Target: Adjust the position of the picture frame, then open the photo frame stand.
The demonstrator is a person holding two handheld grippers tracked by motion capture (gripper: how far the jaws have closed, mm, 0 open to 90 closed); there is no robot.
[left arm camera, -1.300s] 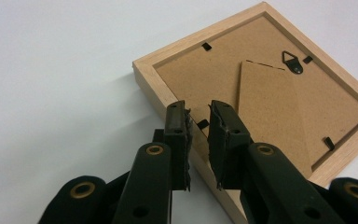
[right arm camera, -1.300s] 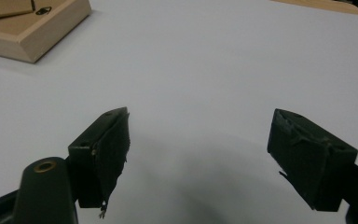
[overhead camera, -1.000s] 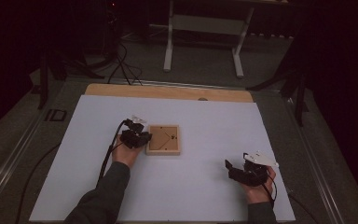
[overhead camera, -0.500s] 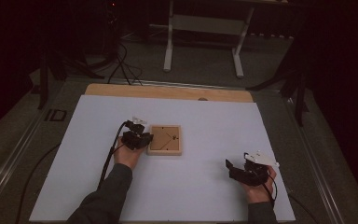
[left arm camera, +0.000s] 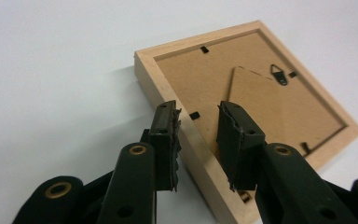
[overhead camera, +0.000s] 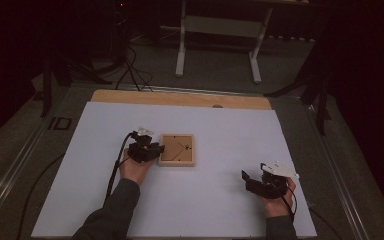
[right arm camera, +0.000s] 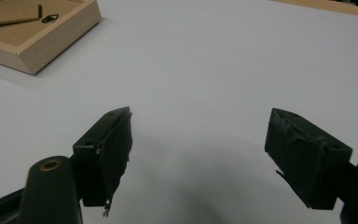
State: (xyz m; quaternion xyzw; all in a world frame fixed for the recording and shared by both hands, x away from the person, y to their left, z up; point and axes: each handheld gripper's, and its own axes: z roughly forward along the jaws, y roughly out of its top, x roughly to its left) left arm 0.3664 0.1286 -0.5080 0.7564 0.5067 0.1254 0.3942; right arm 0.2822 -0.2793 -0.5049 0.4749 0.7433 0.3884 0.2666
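Note:
A light wooden picture frame [overhead camera: 177,149] lies face down on the white table top [overhead camera: 220,135], its brown backing, small clips and hanger showing [left arm camera: 261,107]. My left gripper [overhead camera: 156,150] is at the frame's left edge. In the left gripper view its jaws [left arm camera: 198,135] straddle the near rail, one outside and one over the backing. They have just been opening, and the pads stand clear of the wood. My right gripper [overhead camera: 247,180] rests near the front right, wide open [right arm camera: 200,154] with nothing between its fingers. The frame's corner [right arm camera: 32,37] shows far off at its upper left.
A bare wooden strip [overhead camera: 180,98] runs along the table's far edge. Beyond it stand a white stand's legs [overhead camera: 217,45], with cables [overhead camera: 130,65] on the dark floor. Metal rails border the table on both sides.

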